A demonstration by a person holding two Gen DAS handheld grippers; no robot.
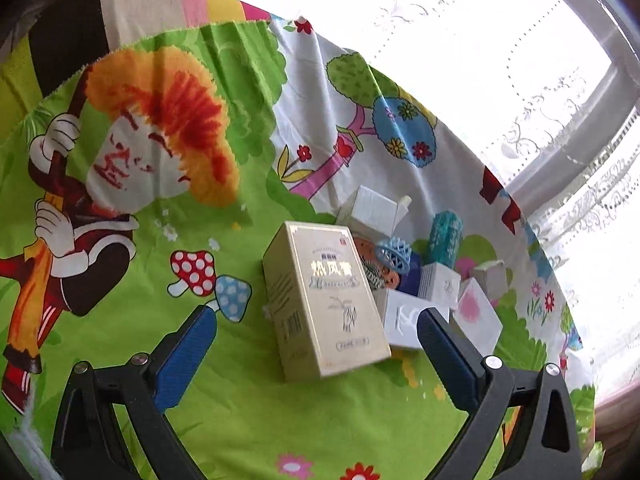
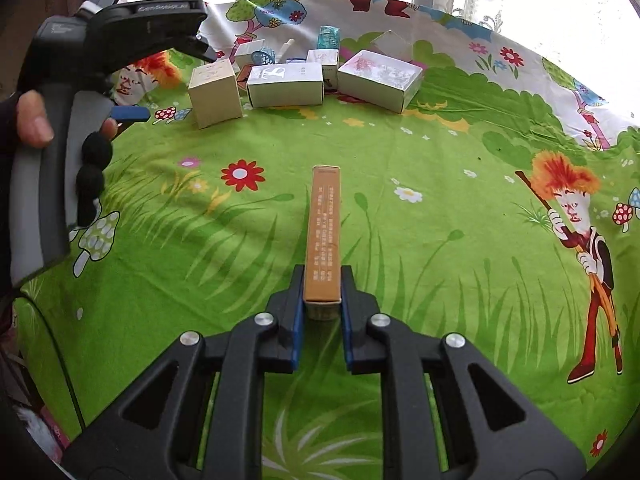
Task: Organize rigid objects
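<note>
Clamped between the blue pads of the right gripper (image 2: pixel 322 312): a narrow tan box (image 2: pixel 323 232), jutting forward over the middle of the cartoon-print cloth (image 2: pixel 360 360), printed text along its upper face. Left gripper (image 1: pixel 316 332) spread wide, nothing between the fingers, a cream-gold box (image 1: pixel 324 300) with Chinese lettering just ahead, tilted. Behind it, toward the cloth's far edge, a cluster of white boxes (image 2: pixel 285 84), a teal cylinder (image 1: pixel 443 240), a pale blue lattice ball (image 1: pixel 394 255). Left hand (image 2: pixel 36 120) wrapped round its gripper's grey handle, held high.
</note>
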